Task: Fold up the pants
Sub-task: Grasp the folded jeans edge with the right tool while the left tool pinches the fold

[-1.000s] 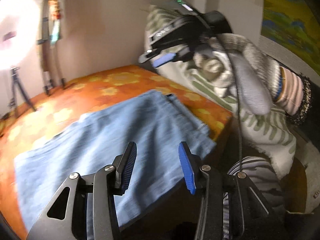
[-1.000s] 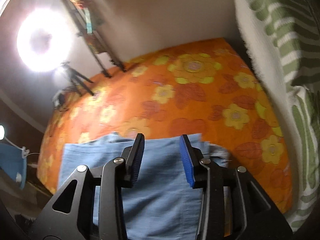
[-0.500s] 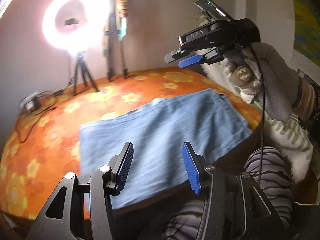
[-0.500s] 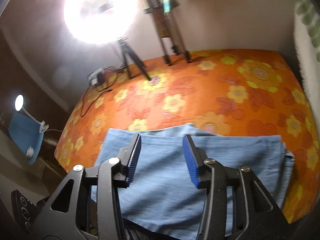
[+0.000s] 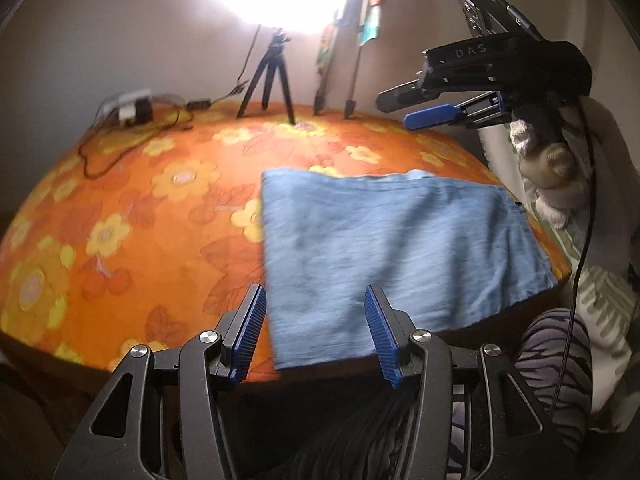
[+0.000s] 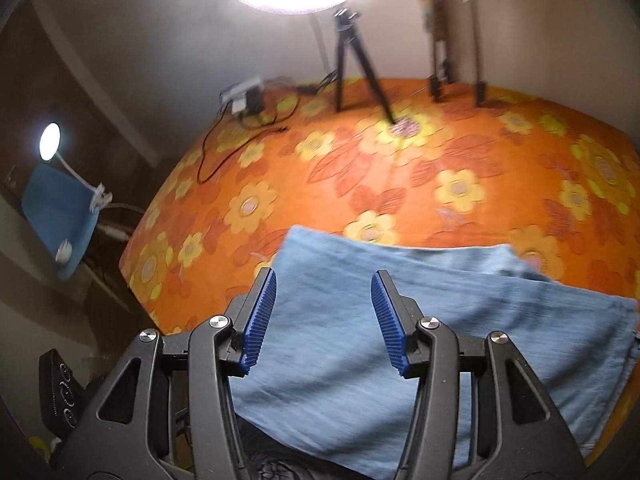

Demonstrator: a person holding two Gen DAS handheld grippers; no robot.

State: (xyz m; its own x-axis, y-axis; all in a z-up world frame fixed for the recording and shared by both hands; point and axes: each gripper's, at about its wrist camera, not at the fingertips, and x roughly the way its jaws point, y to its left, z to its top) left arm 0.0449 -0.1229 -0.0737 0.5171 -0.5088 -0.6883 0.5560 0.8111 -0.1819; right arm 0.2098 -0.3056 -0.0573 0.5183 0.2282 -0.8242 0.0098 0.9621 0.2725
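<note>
Light blue pants (image 5: 392,248) lie folded into a flat rectangle at the near right edge of the orange flowered table (image 5: 140,216); they also show in the right wrist view (image 6: 400,340). My left gripper (image 5: 316,336) is open and empty, held above the pants' near left corner. My right gripper (image 6: 324,320) is open and empty above the pants. In the left wrist view the right gripper (image 5: 416,106) hangs high over the table's far right, held by a gloved hand.
A ring light on a tripod (image 5: 268,76) and two more stands (image 5: 352,80) are at the table's back edge. A power strip with cables (image 5: 132,112) lies at the back left. A blue desk lamp (image 6: 60,216) is off the table's left.
Both grippers have swung left, so the ring light and the left of the table came into view. The pants lie as before. Both grippers stayed open.
</note>
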